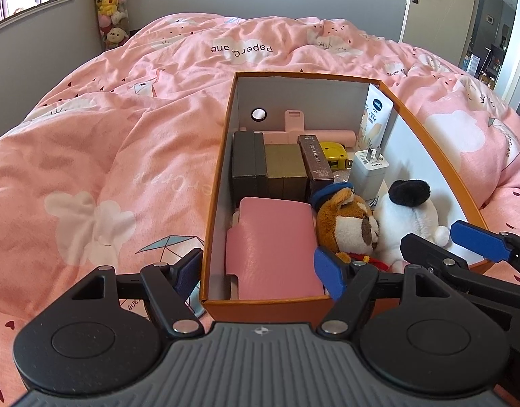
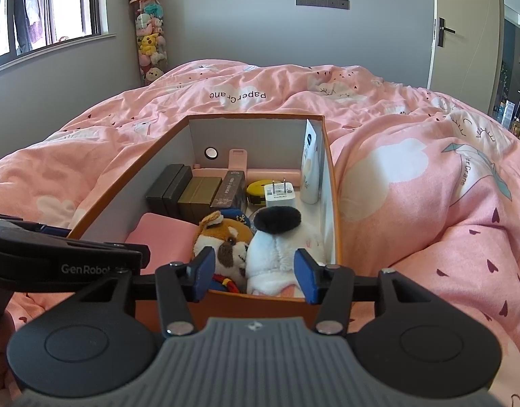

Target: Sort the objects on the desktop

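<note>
Two plush toys lie low in the orange box (image 2: 331, 203) at frame centre: a brown dog (image 2: 222, 247) and a white dog (image 2: 280, 247). Behind them stand five small boxes and one charger (image 2: 280, 195). Both grippers, left (image 1: 260, 271) and right (image 2: 253, 276), gape wide, holding nothing, at the box's near wall.

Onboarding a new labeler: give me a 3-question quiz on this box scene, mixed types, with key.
1. True or false: the orange box sits on a wooden desk.
2. Multiple choice: what stands upright against the box's right wall? A) white tube B) tape measure C) charger
3. Fill in: the brown plush dog lies beside a ___ plush.

Key: 1 false, it is on a pink quilt. 2 A. 3 white.
Both tongs, left and right, are open and empty.
</note>
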The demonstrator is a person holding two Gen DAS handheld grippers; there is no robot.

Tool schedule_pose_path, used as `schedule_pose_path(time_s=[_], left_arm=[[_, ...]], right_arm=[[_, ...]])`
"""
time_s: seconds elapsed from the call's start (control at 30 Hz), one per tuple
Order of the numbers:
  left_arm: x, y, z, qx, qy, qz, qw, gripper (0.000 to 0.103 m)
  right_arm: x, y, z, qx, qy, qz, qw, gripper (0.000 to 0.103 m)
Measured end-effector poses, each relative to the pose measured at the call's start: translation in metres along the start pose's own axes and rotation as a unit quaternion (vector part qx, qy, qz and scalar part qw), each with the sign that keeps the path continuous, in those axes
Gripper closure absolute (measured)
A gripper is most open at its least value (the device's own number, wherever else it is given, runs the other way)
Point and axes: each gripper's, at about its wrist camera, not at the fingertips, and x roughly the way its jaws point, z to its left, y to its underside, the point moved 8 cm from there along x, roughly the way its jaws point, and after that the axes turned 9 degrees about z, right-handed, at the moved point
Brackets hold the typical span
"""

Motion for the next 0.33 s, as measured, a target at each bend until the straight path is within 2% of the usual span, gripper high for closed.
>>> schedule_pose_path(time_s=[0.33], left_arm=[[0.0,-0.0001,0.0,0.0,0.0,0.0,1.0,0.019]], right_arm=[[0.0001,-0.0002,-0.0001,-0.001,0.001,0.001,1.0,0.049]])
